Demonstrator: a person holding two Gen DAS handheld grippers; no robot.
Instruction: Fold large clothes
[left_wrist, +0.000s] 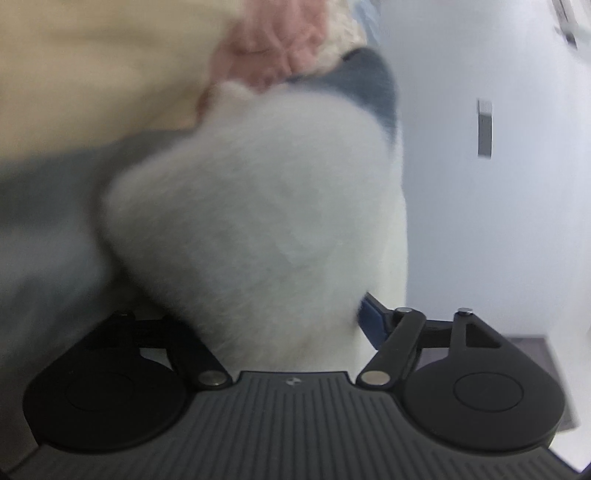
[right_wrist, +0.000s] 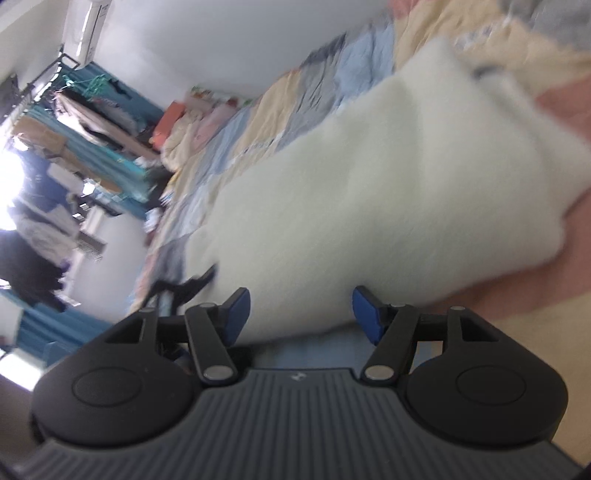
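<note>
A thick white fleece garment (left_wrist: 258, 221) bulges up right in front of my left gripper (left_wrist: 273, 317) and fills the gap between its jaws. Only the right blue pad (left_wrist: 371, 325) shows, pressed against the bundle; the left finger is buried in the fleece. In the right wrist view the same white garment (right_wrist: 369, 192) stretches across the bed and its near edge lies between the jaws of my right gripper (right_wrist: 299, 314). Both blue pads (right_wrist: 236, 314) stand wide apart beside the cloth, not squeezing it.
A patchwork quilt (right_wrist: 266, 118) in cream, blue and grey covers the bed. Pink cloth (left_wrist: 273, 48) and a dark blue piece (left_wrist: 369, 88) lie beyond the fleece. A white wall (left_wrist: 480, 221) stands at the right. A crowded clothes rack (right_wrist: 74, 122) and an air conditioner (right_wrist: 88, 29) are far off.
</note>
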